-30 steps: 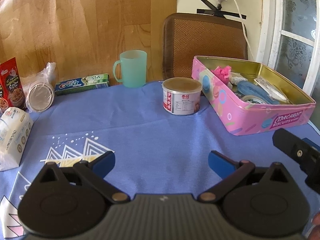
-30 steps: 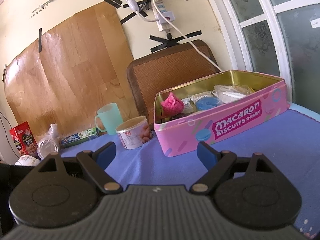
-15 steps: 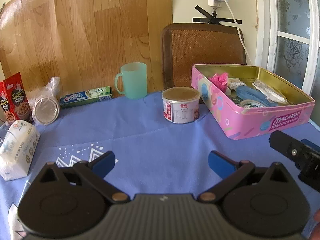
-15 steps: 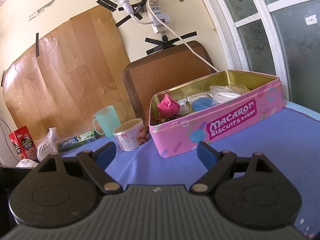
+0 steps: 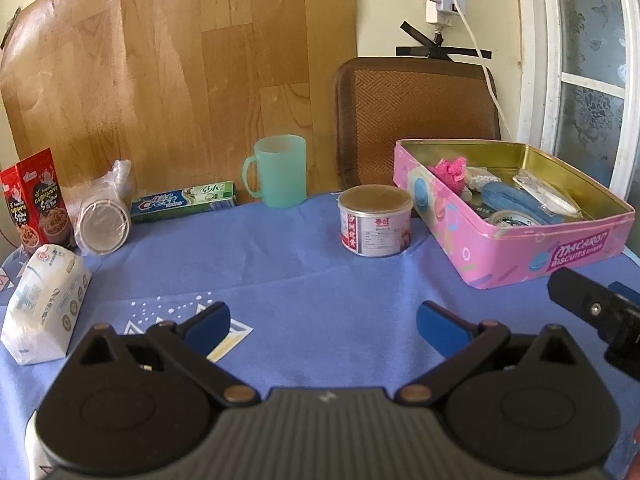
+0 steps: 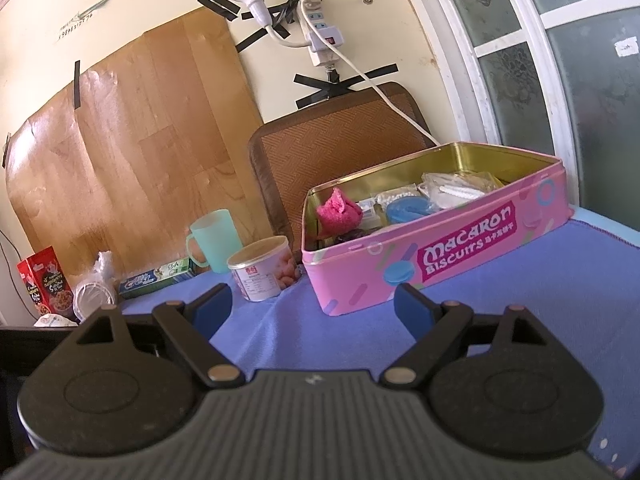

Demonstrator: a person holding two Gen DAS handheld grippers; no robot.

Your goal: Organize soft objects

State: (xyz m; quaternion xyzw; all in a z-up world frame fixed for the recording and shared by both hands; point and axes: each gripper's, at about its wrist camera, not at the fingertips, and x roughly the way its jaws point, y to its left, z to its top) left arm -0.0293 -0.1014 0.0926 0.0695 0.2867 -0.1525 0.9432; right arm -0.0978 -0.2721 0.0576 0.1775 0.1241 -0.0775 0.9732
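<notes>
Both grippers, left (image 5: 322, 320) and right (image 6: 312, 302), hang released and empty at the lower frame, likely between picks. The pink tin (image 6: 440, 252), centre right, already holds a pink soft ball (image 6: 338, 210); a tissue pack (image 5: 44, 300) lies at the left edge.
</notes>
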